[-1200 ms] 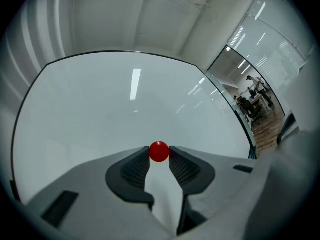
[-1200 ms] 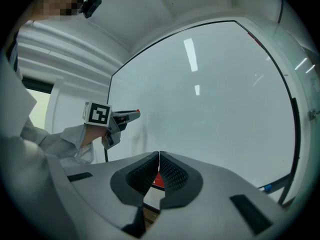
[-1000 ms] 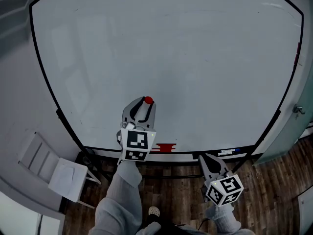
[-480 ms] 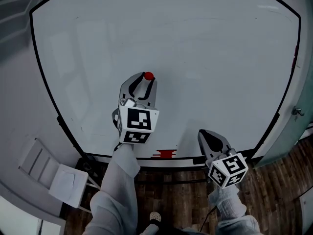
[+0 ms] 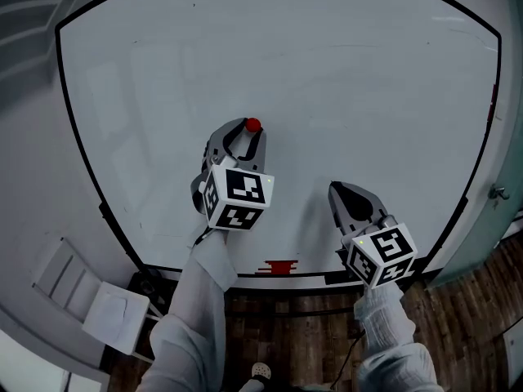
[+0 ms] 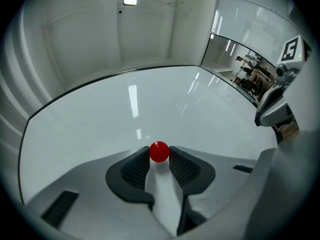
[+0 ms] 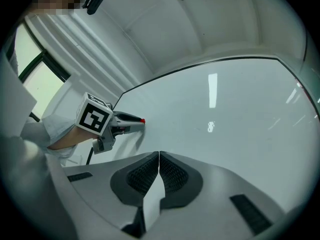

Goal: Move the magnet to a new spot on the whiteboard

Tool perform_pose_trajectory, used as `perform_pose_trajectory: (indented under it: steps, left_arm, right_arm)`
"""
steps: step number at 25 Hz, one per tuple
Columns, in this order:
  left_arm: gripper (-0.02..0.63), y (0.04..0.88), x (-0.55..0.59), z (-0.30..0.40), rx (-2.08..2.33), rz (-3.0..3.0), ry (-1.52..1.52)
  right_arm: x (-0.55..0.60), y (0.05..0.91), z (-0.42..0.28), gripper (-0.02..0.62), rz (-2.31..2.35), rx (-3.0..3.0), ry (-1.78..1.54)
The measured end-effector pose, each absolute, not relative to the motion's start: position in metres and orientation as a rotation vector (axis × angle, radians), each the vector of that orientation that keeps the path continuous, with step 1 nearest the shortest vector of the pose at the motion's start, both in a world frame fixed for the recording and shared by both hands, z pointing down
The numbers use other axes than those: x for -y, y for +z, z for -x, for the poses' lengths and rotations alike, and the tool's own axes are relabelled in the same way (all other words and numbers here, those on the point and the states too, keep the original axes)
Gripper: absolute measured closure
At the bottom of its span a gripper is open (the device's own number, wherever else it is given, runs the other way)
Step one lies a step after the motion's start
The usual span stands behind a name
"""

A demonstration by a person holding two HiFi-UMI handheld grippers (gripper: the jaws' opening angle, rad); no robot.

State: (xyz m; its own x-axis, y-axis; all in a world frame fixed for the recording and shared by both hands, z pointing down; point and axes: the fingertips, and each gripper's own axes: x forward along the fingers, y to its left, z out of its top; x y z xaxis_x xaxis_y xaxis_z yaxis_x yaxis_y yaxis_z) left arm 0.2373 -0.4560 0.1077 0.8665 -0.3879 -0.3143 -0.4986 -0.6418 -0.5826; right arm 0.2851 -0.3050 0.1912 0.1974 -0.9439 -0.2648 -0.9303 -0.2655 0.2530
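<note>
A small red round magnet (image 5: 252, 125) sits between the tips of my left gripper (image 5: 249, 129), against the lower middle of the whiteboard (image 5: 327, 80). The left gripper view shows the red magnet (image 6: 159, 152) pinched between the two ribbed pads (image 6: 135, 170), so my left gripper (image 6: 159, 155) is shut on it. My right gripper (image 5: 333, 189) hovers lower right of it, near the board's bottom, jaws pressed together with nothing in them. The right gripper view shows its tips (image 7: 159, 155) meeting and the left gripper (image 7: 127, 122) off to the left with a speck of red at its end.
A red eraser-like object (image 5: 280, 266) lies on the tray under the board's bottom edge. A white folding chair (image 5: 90, 288) stands at the lower left on the wooden floor (image 5: 302, 333). The board's black frame (image 5: 82, 178) curves around the work area.
My left gripper has carried the magnet up the board from near the bottom edge. The right gripper has risen too, from below the tray to in front of the board.
</note>
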Motion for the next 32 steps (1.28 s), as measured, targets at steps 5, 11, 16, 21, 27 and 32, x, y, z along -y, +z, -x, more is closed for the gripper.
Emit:
perform_pose_trajectory:
  steps: [5,11,16,21,27,32]
  left_arm:
    - [0.480,0.111,0.465,-0.242,-0.644,2.383,0.134]
    - [0.479,0.113,0.469,-0.244,-0.657,2.376,0.107]
    - [0.479,0.113,0.469,-0.244,-0.659,2.369,0.115]
    - [0.348,0.104,0.458,-0.239,-0.628,2.380,0.188]
    - [0.348,0.105,0.448,-0.229,-0.552,2.454,0.223]
    - [0.348,0.122,0.446,-0.221,-0.493,2.535,0.221]
  right_arm:
    - [0.306,0.185,-0.283,0.568,-2.408,1.892,-0.598]
    - [0.307,0.191,-0.285,0.568,-2.426,1.892,-0.578]
    - [0.307,0.195,-0.285,0.568,-2.426,1.886,-0.568]
    - [0.305,0.193,-0.288,0.568,-2.427,1.888,-0.565]
    - [0.307,0.195,-0.286,0.568,-2.417,1.896,-0.557]
    - [0.305,0.200,-0.288,0.568,-2.433,1.901,-0.532]
